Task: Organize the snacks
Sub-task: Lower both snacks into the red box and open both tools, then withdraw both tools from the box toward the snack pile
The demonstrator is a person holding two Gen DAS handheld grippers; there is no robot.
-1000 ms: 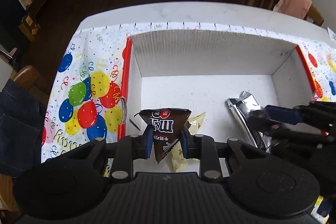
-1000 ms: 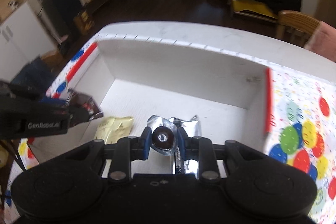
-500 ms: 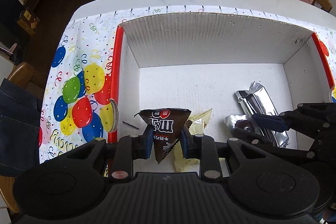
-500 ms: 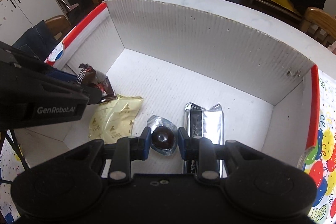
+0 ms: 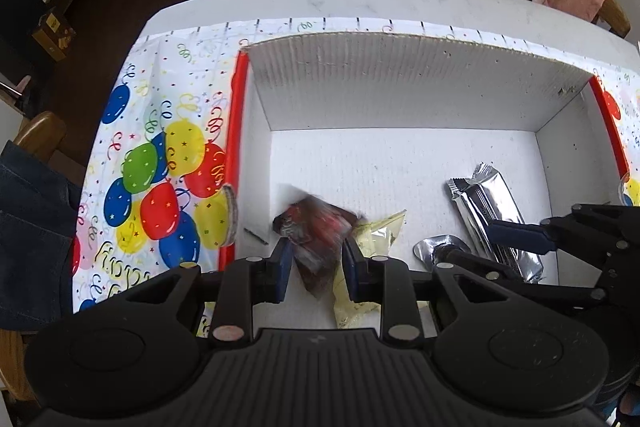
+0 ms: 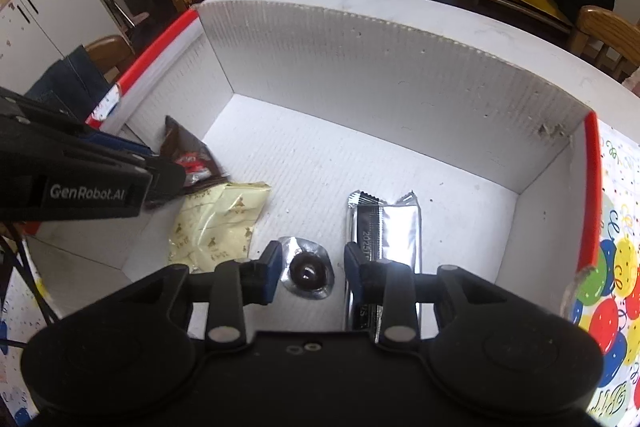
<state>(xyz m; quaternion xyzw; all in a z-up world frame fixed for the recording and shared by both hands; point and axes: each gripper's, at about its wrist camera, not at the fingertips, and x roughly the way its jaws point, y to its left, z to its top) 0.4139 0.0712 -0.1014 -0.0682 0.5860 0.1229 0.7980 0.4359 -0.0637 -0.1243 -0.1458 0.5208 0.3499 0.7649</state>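
Brown candy bag (image 5: 316, 243) between parted left tool (image 5: 316, 259) fingers

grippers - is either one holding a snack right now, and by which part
Neither. The left gripper is open, the blurred brown m&m's packet loose between its fingers; the right gripper is open around the foil-wrapped chocolate.

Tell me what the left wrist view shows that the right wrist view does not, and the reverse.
Only the left wrist view shows the balloon tablecloth's large spread left of the box, and the brown chocolate bag blurred between the open left gripper jaws. Only the right wrist view shows the round chocolate's dark centre between the open right gripper jaws, and the white cabinet. Both show the white box, yellow packet and silver bar.
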